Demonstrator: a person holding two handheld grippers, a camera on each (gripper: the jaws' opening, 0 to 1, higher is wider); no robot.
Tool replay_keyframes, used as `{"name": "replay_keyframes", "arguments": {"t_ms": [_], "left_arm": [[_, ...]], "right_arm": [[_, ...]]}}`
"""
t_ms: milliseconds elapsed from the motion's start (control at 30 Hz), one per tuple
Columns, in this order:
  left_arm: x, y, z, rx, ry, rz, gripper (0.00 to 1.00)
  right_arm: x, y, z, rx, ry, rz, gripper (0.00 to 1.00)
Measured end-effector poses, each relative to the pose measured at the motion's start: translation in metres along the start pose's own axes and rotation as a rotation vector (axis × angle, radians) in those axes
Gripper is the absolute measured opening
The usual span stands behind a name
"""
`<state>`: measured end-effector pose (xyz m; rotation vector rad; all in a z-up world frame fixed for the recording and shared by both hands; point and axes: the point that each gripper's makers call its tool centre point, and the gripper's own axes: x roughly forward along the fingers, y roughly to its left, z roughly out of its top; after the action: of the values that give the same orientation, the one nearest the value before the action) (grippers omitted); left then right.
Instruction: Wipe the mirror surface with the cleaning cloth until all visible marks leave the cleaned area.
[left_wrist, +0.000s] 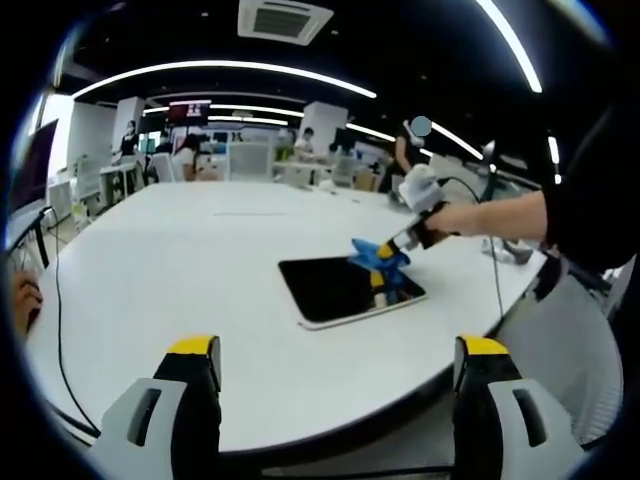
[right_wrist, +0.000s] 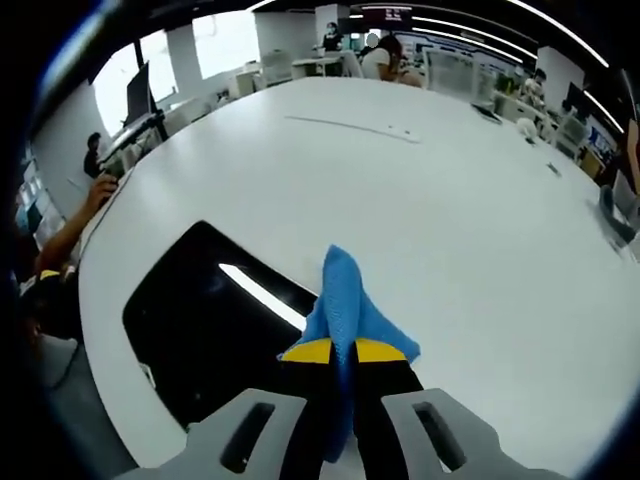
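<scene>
— Nearest in the right gripper view, what do you see?

— Yellow-tipped jaws of the right tool (right_wrist: 343, 352), pressed together on a blue cleaning cloth (right_wrist: 345, 300). Cloth sticks out ahead of them, over the edge of the mirror (right_wrist: 195, 320), which lies flat on the white desk (right_wrist: 440, 200). A ceiling light strip reflects in the dark glass.

— And the left gripper view?

— It gives the wider picture. Left tool (left_wrist: 338, 350) is spread wide, jaws apart and holding nothing, hovering off the desk's (left_wrist: 180, 270) near edge. Beyond it the mirror (left_wrist: 335, 285) sits as a dark rectangle, with the right tool (left_wrist: 385, 255) coming in from the right, a hand (left_wrist: 450, 218) gripping it, forearm stretched out level over the desk.

— Where is the cloth there?

— Cleaning cloth (left_wrist: 380, 253) rests on the mirror's far right corner, under the tool tip. Marks on the glass are too small to tell.
</scene>
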<state>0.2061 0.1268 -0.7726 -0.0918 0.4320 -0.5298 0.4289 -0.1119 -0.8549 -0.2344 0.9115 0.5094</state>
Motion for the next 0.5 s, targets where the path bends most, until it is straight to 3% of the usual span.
{"name": "replay_keyframes", "arguments": {"t_ms": [500], "left_arm": [[-0.0004,0.0004,0.0010,-0.006,-0.007,0.001,0.98]], "right_arm": [[0.0026,0.0077,0.0038,0.014,-0.001,-0.009,0.01]]}}
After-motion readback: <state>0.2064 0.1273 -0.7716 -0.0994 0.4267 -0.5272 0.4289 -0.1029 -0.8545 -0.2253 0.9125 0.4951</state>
